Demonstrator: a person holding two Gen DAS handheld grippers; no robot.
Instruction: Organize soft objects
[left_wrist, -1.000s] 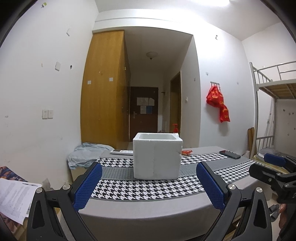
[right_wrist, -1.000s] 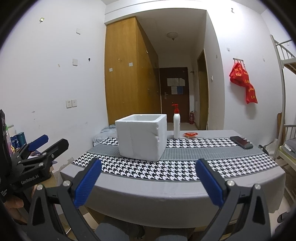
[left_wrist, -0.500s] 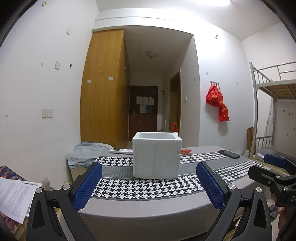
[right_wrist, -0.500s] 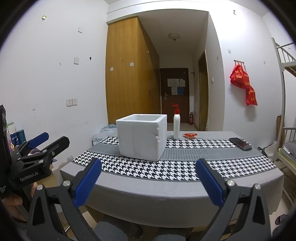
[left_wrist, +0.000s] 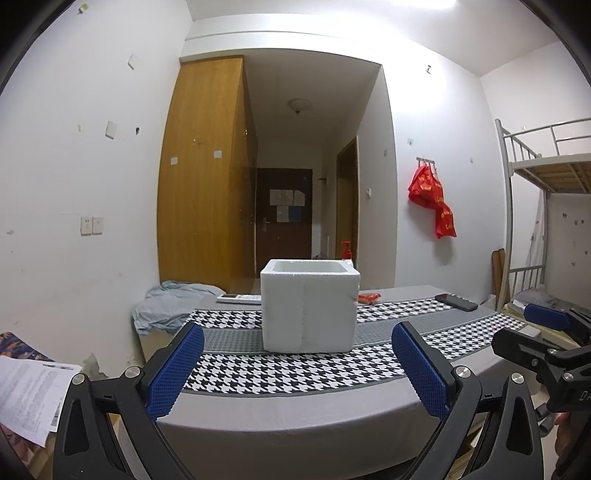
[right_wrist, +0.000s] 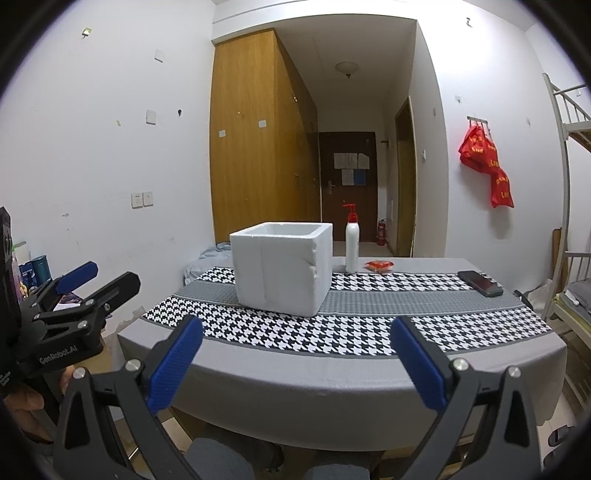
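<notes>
Left wrist: foam box (left_wrist: 309, 305) beyond parted jaws.

Clothed table (right_wrist: 332, 373) (houndstooth); foam box (right_wrist: 280, 269); bottle (right_wrist: 352, 245); phone (right_wrist: 480, 283)

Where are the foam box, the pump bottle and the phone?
foam box (right_wrist: 275, 275), right wrist view, front wall.
pump bottle (right_wrist: 352, 247), right wrist view, white body.
phone (right_wrist: 480, 283), right wrist view, dark screen.

On the table (right_wrist: 332, 373) — one white foam box (right_wrist: 280, 267), one pump bottle (right_wrist: 351, 245), one red packet (right_wrist: 379, 265), one dark phone (right_wrist: 480, 283), one remote (left_wrist: 239, 298) — and two red bags (right_wrist: 487, 166) on the wall.
</notes>
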